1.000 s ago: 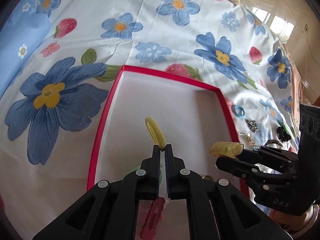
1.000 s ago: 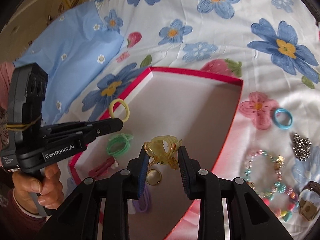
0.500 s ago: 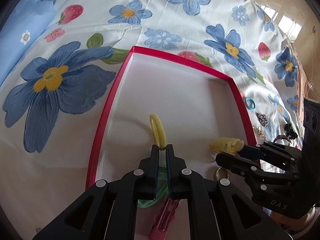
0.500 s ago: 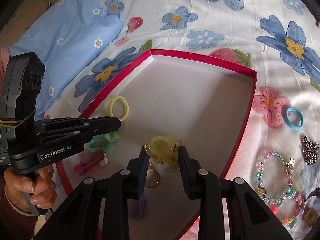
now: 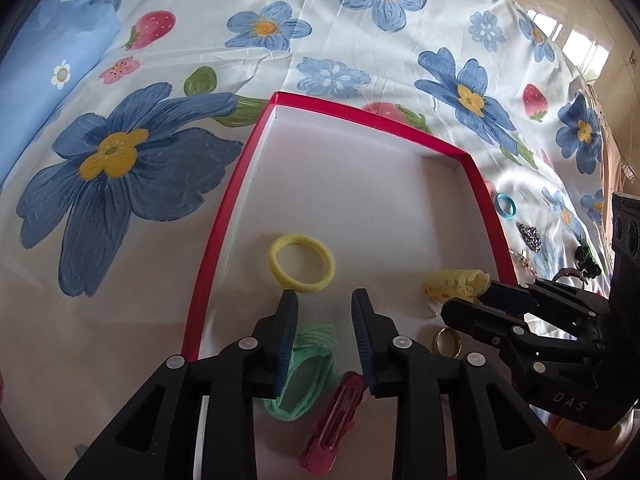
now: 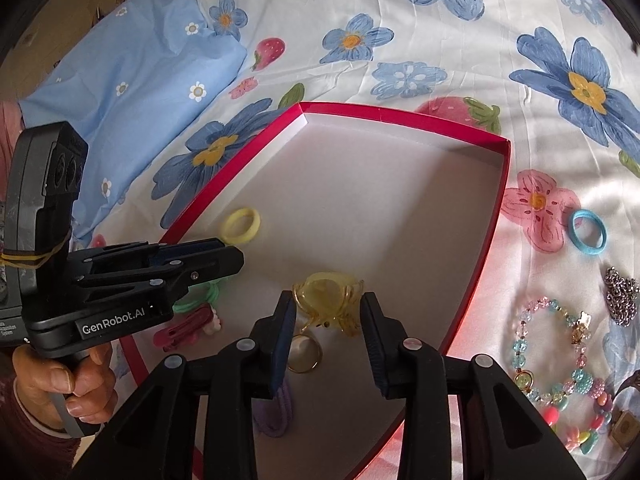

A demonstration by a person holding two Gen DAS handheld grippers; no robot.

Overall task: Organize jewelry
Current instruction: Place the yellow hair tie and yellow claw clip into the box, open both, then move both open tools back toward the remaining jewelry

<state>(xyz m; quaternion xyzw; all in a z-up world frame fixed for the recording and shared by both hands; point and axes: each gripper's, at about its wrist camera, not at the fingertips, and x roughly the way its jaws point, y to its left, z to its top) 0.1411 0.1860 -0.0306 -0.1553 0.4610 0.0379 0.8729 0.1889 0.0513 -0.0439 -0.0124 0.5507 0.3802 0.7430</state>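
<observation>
my left gripper (image 5: 325,300) has just been opening, dropping the soft, light yellow hair tie (image 5: 302,263) flat in the red box (image 5: 216,240); my right gripper (image 6: 328,307), jaws opening, loosely straddles the brittle yellow claw clip (image 6: 327,296).

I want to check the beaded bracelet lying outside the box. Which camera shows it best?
The right wrist view: the beaded bracelet lies in full on the floral sheet, right of the red box. In the left wrist view only small blurred bits show beyond the right gripper, too small to make out.
</observation>
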